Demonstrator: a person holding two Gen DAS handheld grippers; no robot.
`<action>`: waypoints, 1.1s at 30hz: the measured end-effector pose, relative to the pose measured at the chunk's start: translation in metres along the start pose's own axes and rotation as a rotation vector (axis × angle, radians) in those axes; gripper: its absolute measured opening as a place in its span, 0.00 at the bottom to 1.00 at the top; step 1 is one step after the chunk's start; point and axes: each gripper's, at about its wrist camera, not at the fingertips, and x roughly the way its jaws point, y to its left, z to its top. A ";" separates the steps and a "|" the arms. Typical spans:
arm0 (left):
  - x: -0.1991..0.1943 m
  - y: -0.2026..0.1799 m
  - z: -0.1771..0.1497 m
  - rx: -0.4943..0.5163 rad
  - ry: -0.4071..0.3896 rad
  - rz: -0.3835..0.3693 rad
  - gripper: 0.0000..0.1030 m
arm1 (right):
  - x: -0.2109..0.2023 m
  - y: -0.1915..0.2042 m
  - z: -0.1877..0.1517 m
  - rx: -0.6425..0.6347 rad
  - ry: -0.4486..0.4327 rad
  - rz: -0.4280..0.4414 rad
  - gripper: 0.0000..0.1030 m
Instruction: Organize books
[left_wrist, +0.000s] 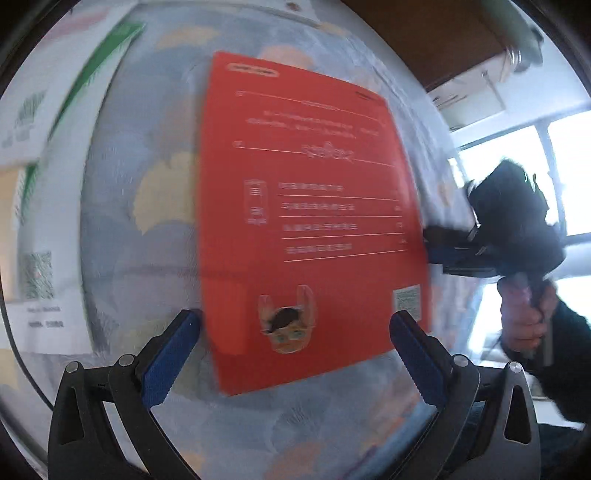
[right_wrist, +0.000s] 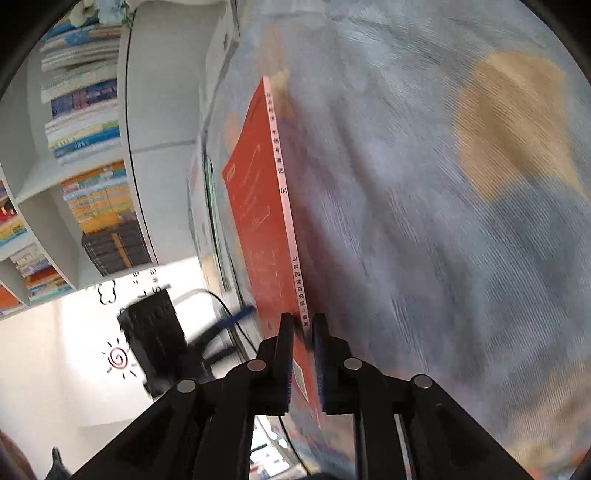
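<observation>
A thin red book (left_wrist: 306, 221) with white print and a small cartoon face is held up over a pale blue patterned cloth (left_wrist: 147, 229). My right gripper (right_wrist: 303, 332) is shut on the book's spine edge (right_wrist: 284, 206); it also shows in the left wrist view (left_wrist: 480, 247), clamped on the book's right edge. My left gripper (left_wrist: 295, 332) is open, its blue-padded fingers (left_wrist: 170, 354) spread either side of the book's lower edge, not gripping it.
A white and green book (left_wrist: 40, 122) lies at the left edge of the cloth. White shelves (right_wrist: 74, 147) packed with colourful books stand to the left in the right wrist view. A bright window (left_wrist: 535, 166) is at the right.
</observation>
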 end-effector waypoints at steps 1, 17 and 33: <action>0.001 -0.004 0.000 0.009 0.008 0.031 0.99 | 0.009 -0.002 0.004 0.017 0.003 0.013 0.48; -0.028 0.020 -0.021 -0.121 -0.129 -0.099 0.99 | 0.020 0.032 -0.013 0.116 -0.048 0.099 0.07; -0.054 0.042 -0.084 -0.509 -0.440 -0.651 0.35 | -0.054 0.104 -0.095 -0.135 -0.063 0.240 0.08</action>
